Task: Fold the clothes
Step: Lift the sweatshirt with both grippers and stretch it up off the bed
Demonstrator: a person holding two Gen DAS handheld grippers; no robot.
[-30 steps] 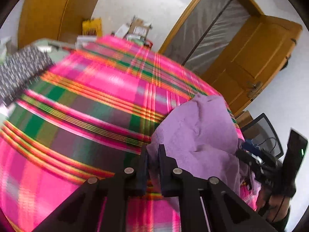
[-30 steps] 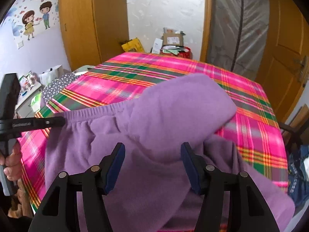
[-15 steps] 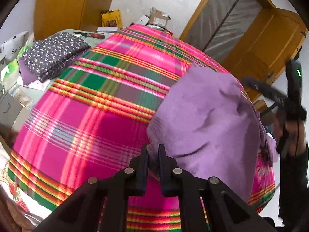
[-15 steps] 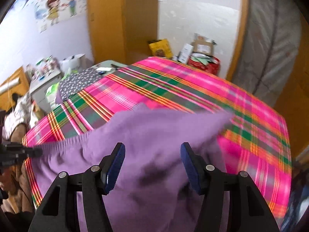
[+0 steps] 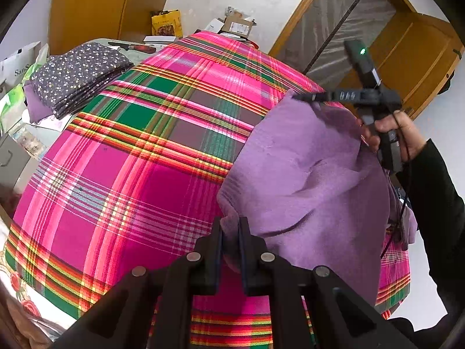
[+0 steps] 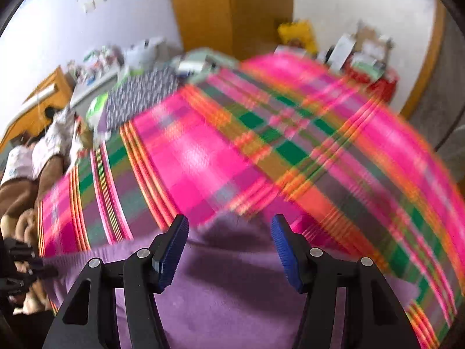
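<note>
A purple fleece garment (image 5: 305, 174) lies spread on the right half of a pink and green plaid blanket (image 5: 130, 160). My left gripper (image 5: 230, 224) is shut on the garment's near edge, with fabric pinched between its pads. In the blurred right wrist view, my right gripper (image 6: 229, 244) stands open above the purple garment (image 6: 232, 305), its blue pads wide apart and gripping nothing. The left wrist view shows the right gripper (image 5: 300, 96) in a hand at the garment's far corner. The left gripper (image 6: 29, 264) shows at the left edge of the right wrist view, holding the garment's ribbed edge.
A folded dark dotted cloth (image 5: 75, 78) sits on a side table left of the bed, over a purple piece. Boxes (image 5: 238, 24) and a yellow bag (image 5: 167, 24) stand past the bed's far end. A wooden door (image 5: 407, 67) is at the right.
The right gripper has swung across to the garment's far corner, staying open, and its view has turned left. The garment now lies flatter on the blanket. The left gripper keeps its grip.
</note>
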